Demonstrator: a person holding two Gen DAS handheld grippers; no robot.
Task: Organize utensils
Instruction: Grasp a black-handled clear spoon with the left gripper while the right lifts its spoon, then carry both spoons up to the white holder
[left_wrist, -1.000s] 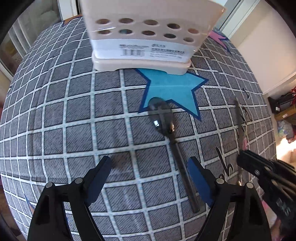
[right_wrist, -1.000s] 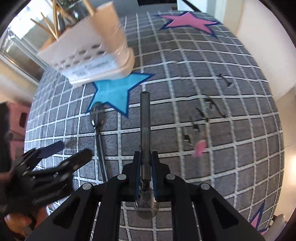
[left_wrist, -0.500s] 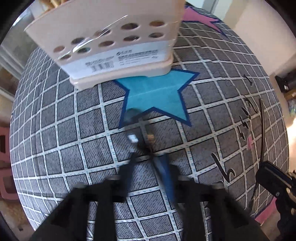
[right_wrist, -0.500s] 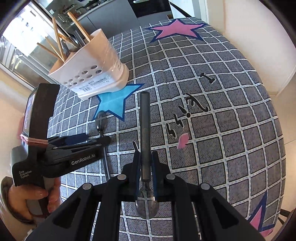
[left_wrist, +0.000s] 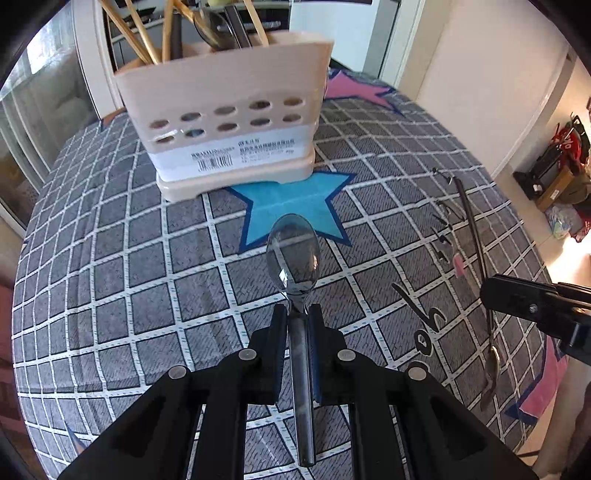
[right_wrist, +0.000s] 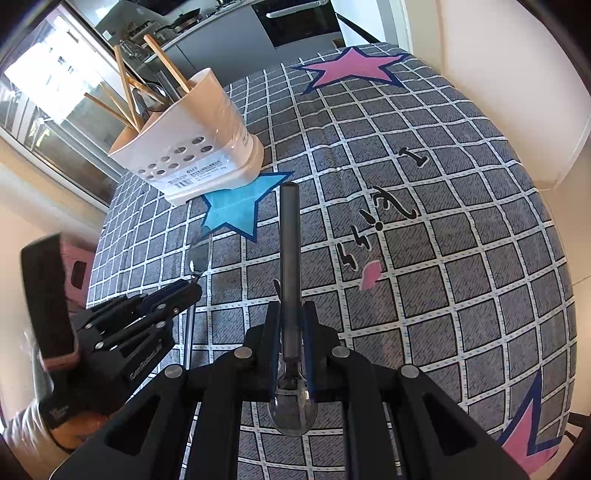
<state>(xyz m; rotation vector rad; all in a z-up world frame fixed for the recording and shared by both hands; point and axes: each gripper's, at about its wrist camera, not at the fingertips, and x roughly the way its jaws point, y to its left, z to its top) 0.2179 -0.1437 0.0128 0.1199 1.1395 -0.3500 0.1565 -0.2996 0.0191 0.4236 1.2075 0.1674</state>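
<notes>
We tilt our left tool (left_wrist: 295, 314) steeply down over the checked counter (left_wrist: 110, 258); its jaws have just closed on a spoon (left_wrist: 293, 254), bowl forward toward the utensil holder (left_wrist: 229, 122) at the far edge. Our right tool (right_wrist: 290, 314), angled likewise, clamps a second spoon (right_wrist: 289, 258), handle forward.
</notes>
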